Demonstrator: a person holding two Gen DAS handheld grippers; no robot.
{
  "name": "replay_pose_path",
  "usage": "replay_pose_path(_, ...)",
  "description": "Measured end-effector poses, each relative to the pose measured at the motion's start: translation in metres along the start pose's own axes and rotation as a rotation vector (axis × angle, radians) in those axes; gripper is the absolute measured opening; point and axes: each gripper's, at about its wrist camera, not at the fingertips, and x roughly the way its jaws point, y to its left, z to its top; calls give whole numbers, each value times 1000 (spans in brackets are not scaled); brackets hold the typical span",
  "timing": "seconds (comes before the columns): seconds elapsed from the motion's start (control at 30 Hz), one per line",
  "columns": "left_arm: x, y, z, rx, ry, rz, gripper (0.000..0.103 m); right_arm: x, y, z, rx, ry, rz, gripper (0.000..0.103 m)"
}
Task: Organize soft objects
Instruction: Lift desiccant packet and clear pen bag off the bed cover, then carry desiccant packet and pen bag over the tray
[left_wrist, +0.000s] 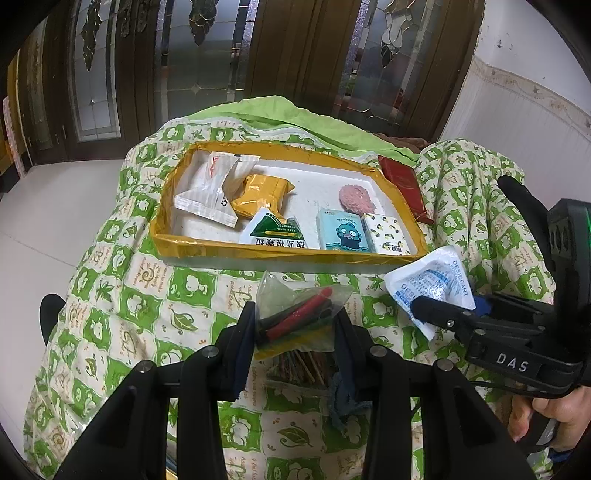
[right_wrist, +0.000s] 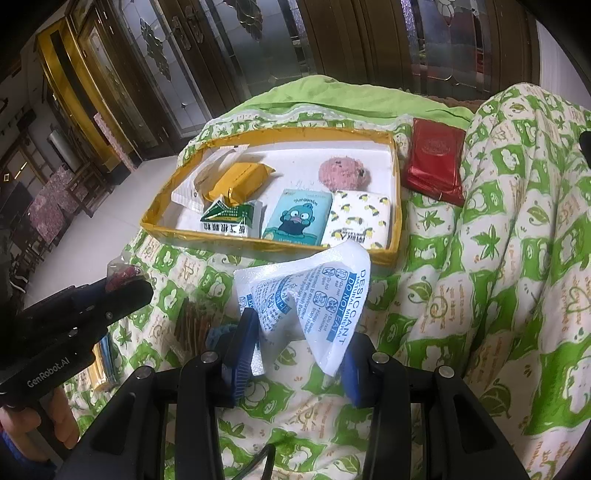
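My left gripper (left_wrist: 295, 332) is shut on a clear plastic bag of coloured sticks (left_wrist: 299, 317), held above the green patterned quilt. My right gripper (right_wrist: 299, 343) is shut on a white desiccant packet (right_wrist: 314, 295), which also shows in the left wrist view (left_wrist: 432, 280). Both are just in front of a yellow-rimmed tray (left_wrist: 236, 254) that holds a white wrapper (left_wrist: 207, 192), a yellow pouch (left_wrist: 262, 195), a green sachet (left_wrist: 275, 232), a blue tissue pack (left_wrist: 341, 230), a patterned tissue pack (left_wrist: 388, 234) and a pink plush (left_wrist: 356, 197).
A red packet (right_wrist: 434, 162) lies on the quilt right of the tray. A bundle of brown sticks (right_wrist: 192, 325) lies on the quilt under the grippers. Dark wooden doors with glass panels stand behind; white floor lies to the left.
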Motion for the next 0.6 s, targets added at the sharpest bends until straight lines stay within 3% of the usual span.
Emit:
replay_pose_path(0.3, 5, 5, 14, 3, -2, 7, 38, 0, -4, 16, 11, 10, 28, 44)
replay_pose_path(0.6, 23, -5, 40, 28, 3, -6, 38, 1, -19, 64, 42, -20, 20, 44)
